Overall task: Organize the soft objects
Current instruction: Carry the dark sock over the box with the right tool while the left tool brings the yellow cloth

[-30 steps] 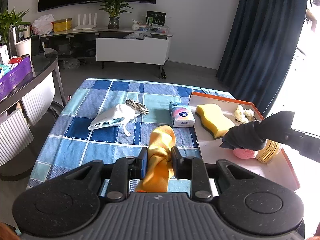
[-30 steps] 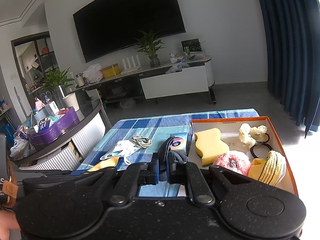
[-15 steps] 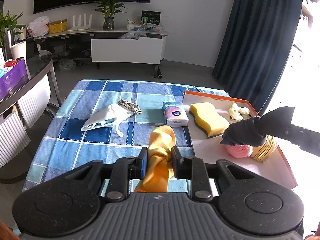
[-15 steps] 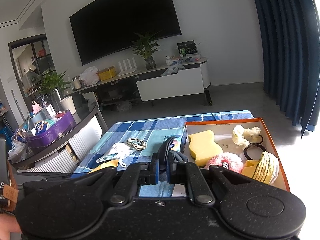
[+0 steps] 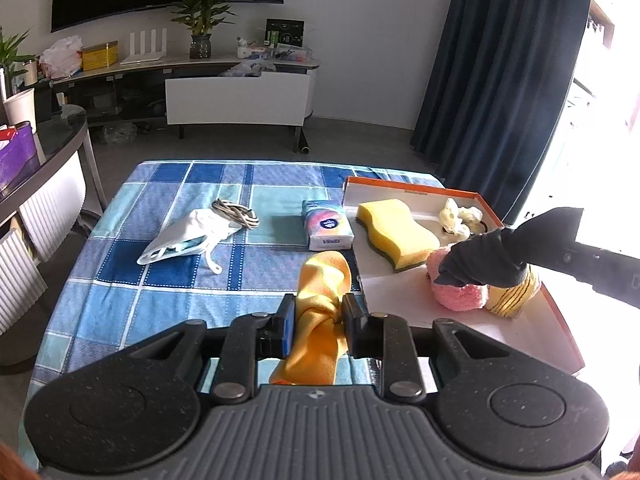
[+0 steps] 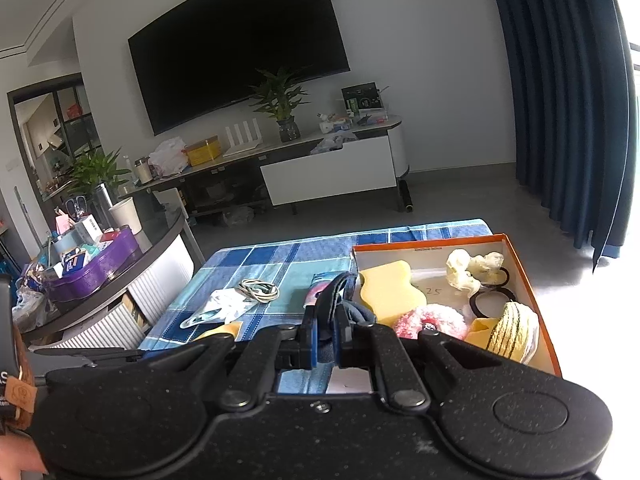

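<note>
Left gripper [image 5: 319,320]: your fingers are clamped on a bunched yellow cloth [image 5: 322,300], held just above the checked surface [image 5: 168,296], close beside the box's near left edge.
Right gripper [image 6: 325,336]: your fingers pinch a dark navy fabric piece [image 6: 334,298], which in the left view hangs over the box, above the pink fluffy item [image 5: 460,294].
Box [image 5: 560,320]: this orange-rimmed box at the right of the surface looks like your collecting place. It already holds the pink fluffy item, a yellow striped piece [image 5: 516,298], a yellow sponge [image 5: 394,232] and a cream scrunchie [image 5: 458,218]; dark hair ties [image 6: 490,302] lie there too.
Done: by my reading, several soft things are already in the box.
In hand: two more, the yellow cloth and the navy fabric, neither set down yet.
Left on the surface: a tissue pack [image 5: 328,230] just beside the box's left wall, then, farther left, a white face mask [image 5: 188,238] with a coiled cord [image 5: 236,216] touching its far end.
Judgement: you seem past halfway; two drops, then likely the tissue pack and mask. Whether the cord counts as soft, I cannot tell.
</note>
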Tool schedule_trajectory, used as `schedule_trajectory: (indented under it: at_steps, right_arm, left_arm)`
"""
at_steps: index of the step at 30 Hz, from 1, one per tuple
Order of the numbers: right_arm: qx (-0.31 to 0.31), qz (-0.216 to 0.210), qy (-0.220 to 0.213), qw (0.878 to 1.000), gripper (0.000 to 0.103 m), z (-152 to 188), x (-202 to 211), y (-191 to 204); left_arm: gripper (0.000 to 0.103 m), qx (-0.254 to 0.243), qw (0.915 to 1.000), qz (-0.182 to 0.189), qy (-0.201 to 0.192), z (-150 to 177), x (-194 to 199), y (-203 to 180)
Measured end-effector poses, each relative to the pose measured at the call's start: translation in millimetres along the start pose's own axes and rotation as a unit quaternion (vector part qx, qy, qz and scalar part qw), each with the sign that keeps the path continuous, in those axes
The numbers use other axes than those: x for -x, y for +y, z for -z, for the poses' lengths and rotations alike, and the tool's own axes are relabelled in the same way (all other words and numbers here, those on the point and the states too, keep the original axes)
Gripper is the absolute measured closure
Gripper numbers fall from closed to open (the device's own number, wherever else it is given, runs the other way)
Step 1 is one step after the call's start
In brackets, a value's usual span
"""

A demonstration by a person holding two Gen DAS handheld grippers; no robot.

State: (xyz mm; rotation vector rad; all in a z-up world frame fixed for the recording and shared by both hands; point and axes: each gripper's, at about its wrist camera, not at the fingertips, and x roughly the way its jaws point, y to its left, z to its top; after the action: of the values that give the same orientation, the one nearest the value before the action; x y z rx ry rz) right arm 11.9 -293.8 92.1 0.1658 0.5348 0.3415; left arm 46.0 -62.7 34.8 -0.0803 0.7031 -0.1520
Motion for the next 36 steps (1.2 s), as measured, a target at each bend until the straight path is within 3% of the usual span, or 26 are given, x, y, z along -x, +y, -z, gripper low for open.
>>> schedule_trajectory:
  at_steps: [36]
  right_arm:
    - [-0.03, 0.036, -0.008, 0.999, 0.094, 2.2, 12.6, -37.7]
  left_arm:
    - [0.077, -0.037, 0.9982, 0.04, 0.023, 3.1, -19.0, -48.2]
